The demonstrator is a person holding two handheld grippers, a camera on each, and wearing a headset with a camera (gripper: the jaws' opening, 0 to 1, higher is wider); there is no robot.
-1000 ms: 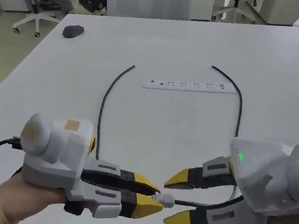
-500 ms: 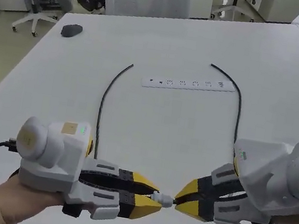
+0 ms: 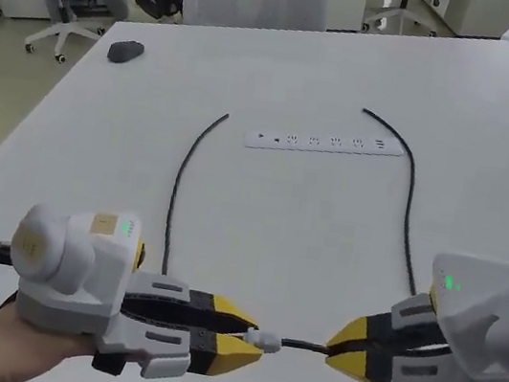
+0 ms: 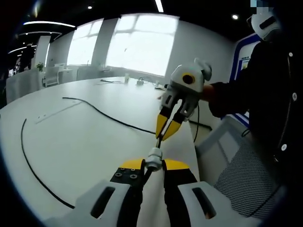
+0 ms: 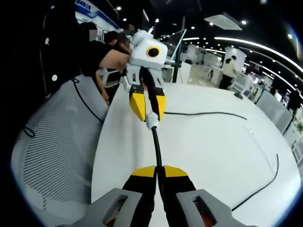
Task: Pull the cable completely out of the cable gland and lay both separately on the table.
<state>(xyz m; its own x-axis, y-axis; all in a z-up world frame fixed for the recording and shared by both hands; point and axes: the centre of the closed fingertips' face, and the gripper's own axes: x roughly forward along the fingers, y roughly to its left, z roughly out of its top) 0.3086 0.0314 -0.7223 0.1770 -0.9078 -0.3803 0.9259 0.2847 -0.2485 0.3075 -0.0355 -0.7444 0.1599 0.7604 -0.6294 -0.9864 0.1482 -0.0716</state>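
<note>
Grips white cable gland [image 3: 264,341] tight in left gripper [image 3: 249,337], bottom centre of head view. Pinches black cable [image 3: 305,346] in closed right gripper [image 3: 343,350] just right, short straight span between.

Power strip [image 3: 325,144] left of cable [image 3: 409,201], perhaps touching

The table [image 3: 288,225] lies bare and open between the power strip [image 3: 325,144] across its far middle and the near edge. A loose wire [image 3: 175,188] bounds that lane on the left and another wire [image 3: 410,196] on the right, both lying flat. At the front, a cable [image 3: 303,346] bars the gap between the left gripper [image 3: 250,341], closed on the gland [image 3: 262,341], and the right gripper [image 3: 341,348], clamped on the cable. A mouse [image 3: 125,52] sits far off left.
</note>
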